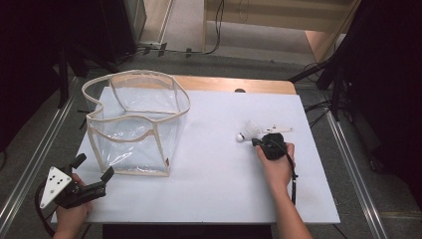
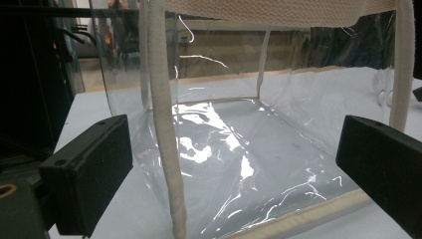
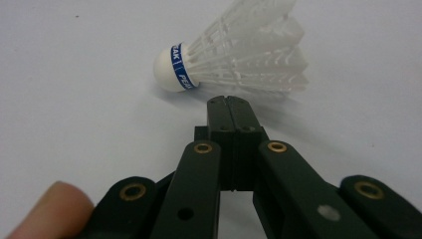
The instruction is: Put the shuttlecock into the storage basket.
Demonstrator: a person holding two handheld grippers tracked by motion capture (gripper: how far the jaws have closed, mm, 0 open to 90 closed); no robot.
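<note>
While its jaws press together on nothing, the right gripper (image 3: 230, 102) points at a feathered shuttlecock (image 3: 234, 50) lying just beyond its tips. Step: approach. Next: jaws must part to straddle it. Left gripper (image 2: 234, 169): spread, facing clear plastic bag (image 1: 137, 122).

The high camera looks forward and down on my white rectangular counter (image 1: 214, 169). My left tool's camera sits close to the clear plastic, cream-trimmed basket (image 2: 239, 149); my right tool's nearly touches the white feathered shuttlecock (image 3: 234, 55), both also seen from above.
</note>
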